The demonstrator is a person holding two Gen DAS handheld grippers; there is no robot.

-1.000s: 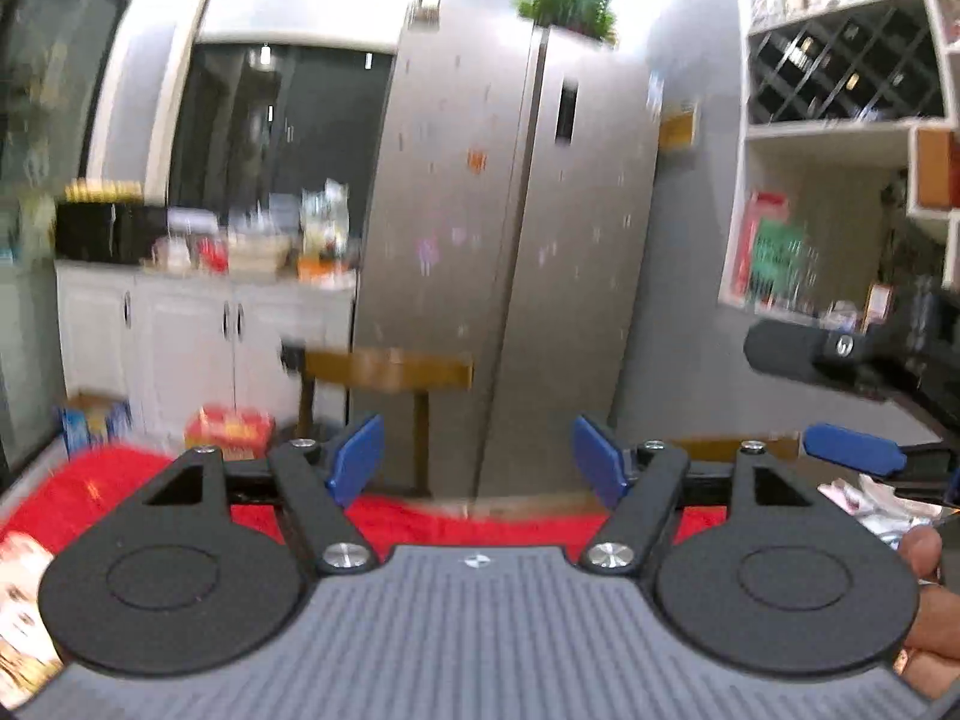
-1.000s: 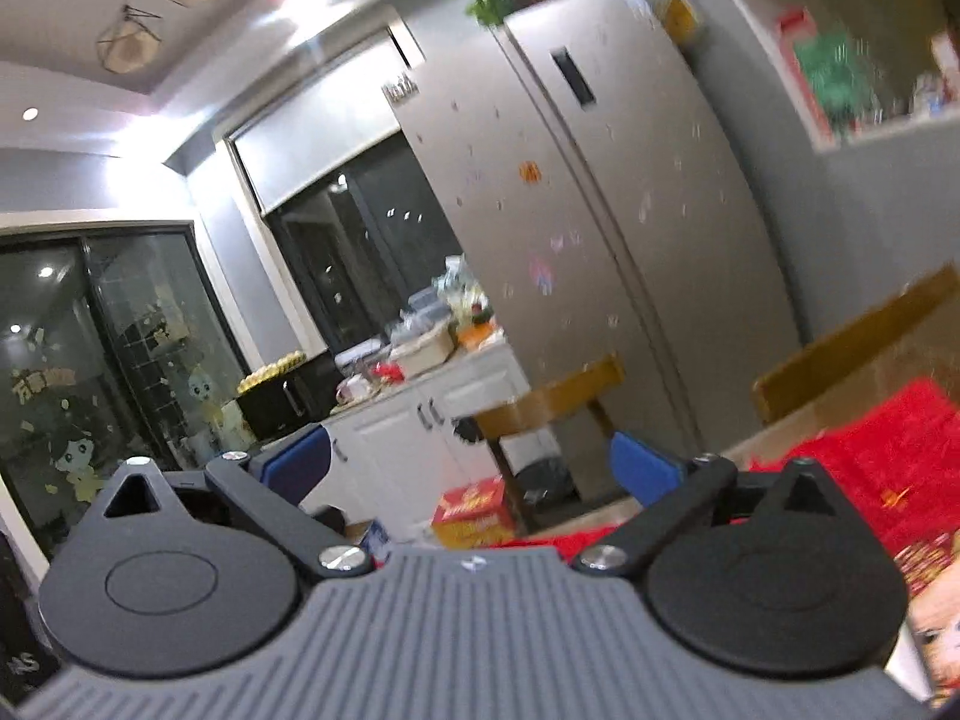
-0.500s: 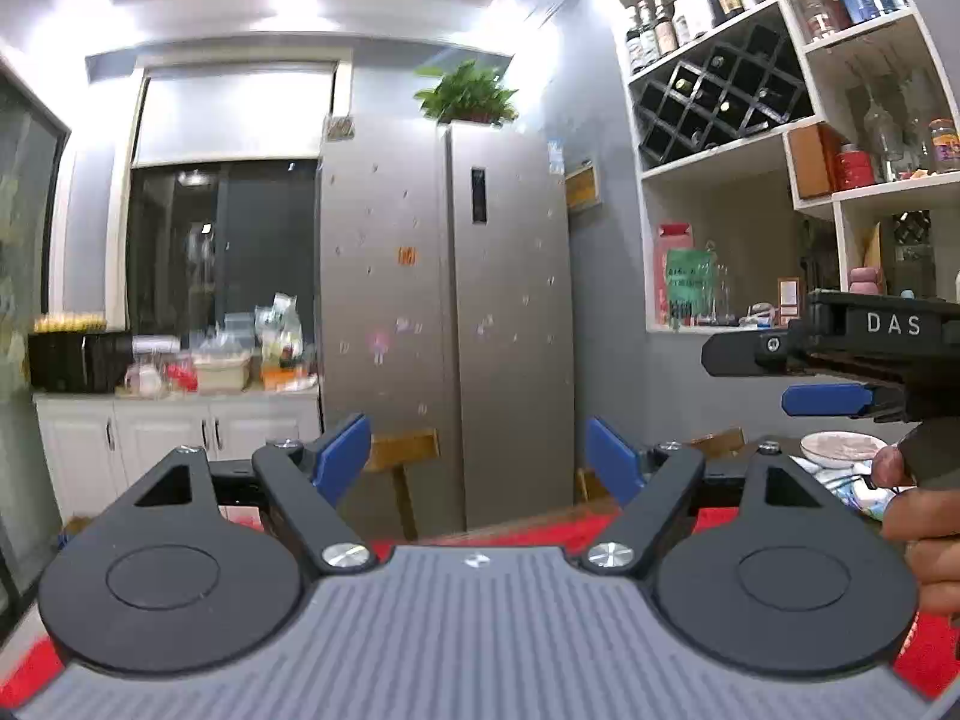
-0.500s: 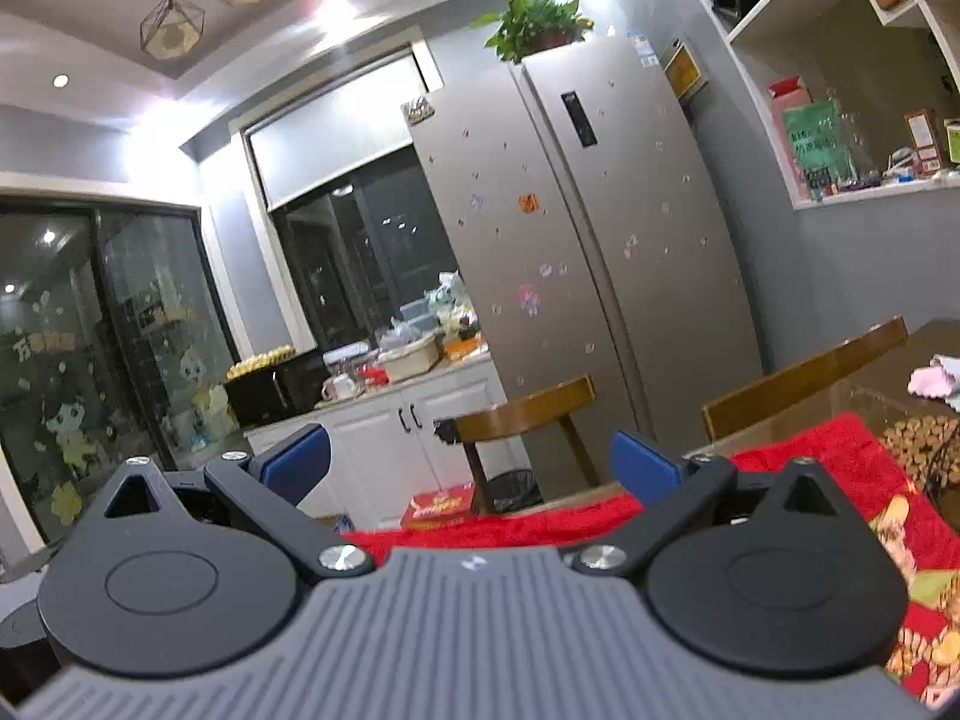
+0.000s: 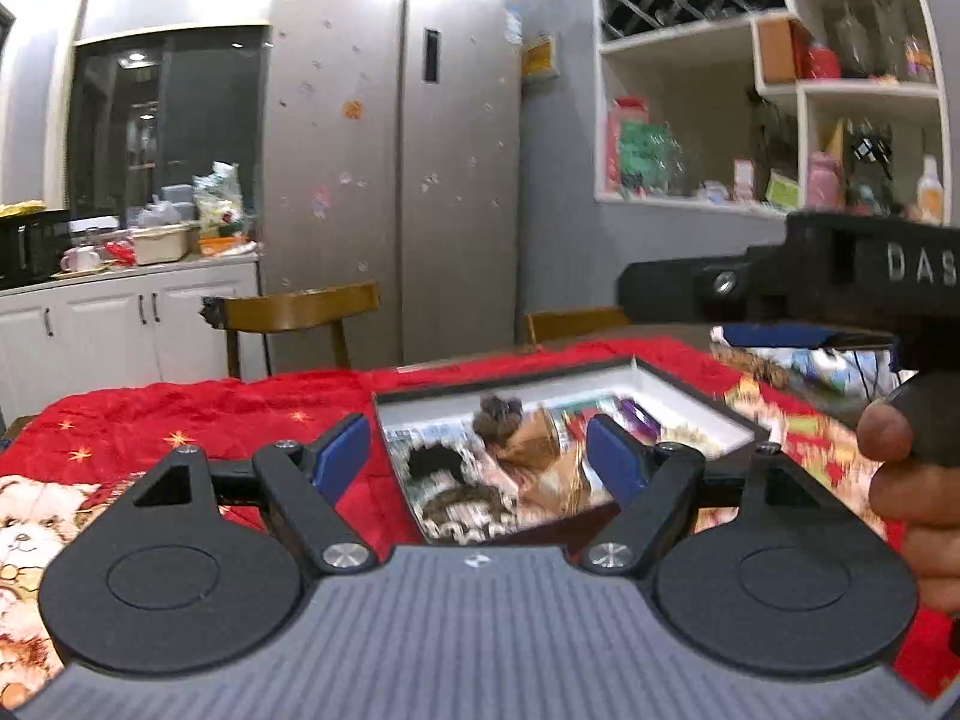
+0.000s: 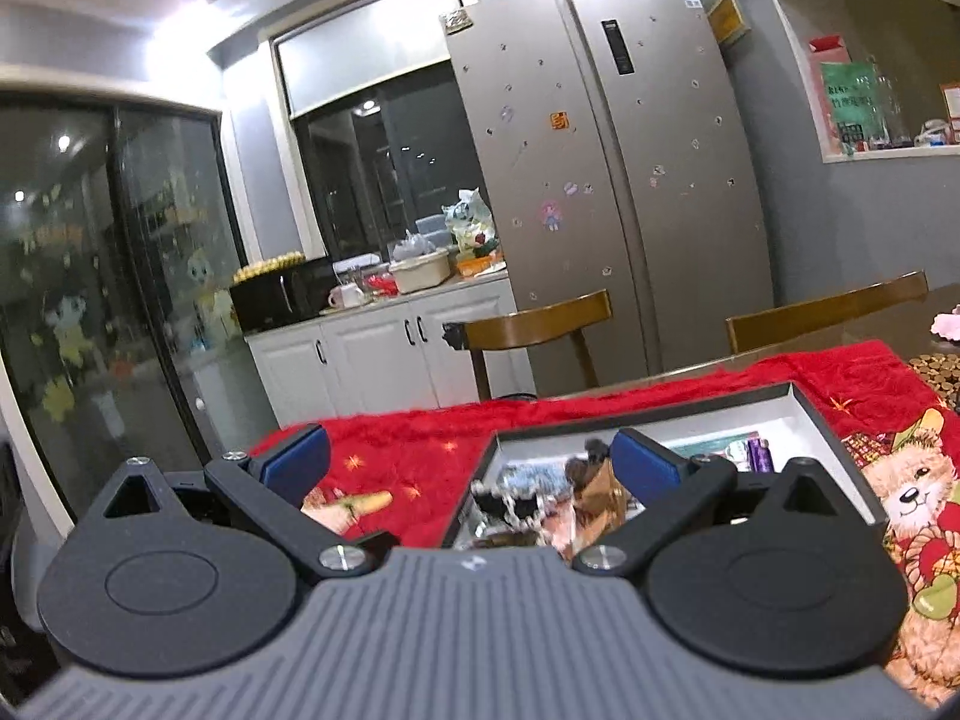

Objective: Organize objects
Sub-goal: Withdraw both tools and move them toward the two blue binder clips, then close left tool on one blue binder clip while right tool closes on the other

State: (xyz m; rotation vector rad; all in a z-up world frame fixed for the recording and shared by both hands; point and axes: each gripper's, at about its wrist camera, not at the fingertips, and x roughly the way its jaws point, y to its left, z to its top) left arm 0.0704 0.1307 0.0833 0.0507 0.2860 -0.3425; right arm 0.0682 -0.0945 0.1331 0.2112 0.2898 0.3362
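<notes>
A shallow dark box with a white inner wall [image 5: 690,399] lies on the red cloth and holds several small items, among them a brown paper piece [image 5: 534,441] and a purple item [image 5: 639,417]. The box also shows in the right wrist view [image 6: 807,417]. My left gripper [image 5: 477,459] is open and empty, held above the box's near side. My right gripper [image 6: 474,465] is open and empty, above the box's left edge. The right gripper's body [image 5: 840,282] shows at the right of the left wrist view, held by a hand.
A red cloth with bear prints [image 5: 180,414] covers the table. Two wooden chairs [image 6: 534,318] stand at the far side. A fridge [image 6: 630,180], white cabinets [image 6: 384,354] and wall shelves [image 5: 780,90] lie beyond.
Both views have tilted down from the room toward the table, bringing the box into sight. Both grippers stay open.
</notes>
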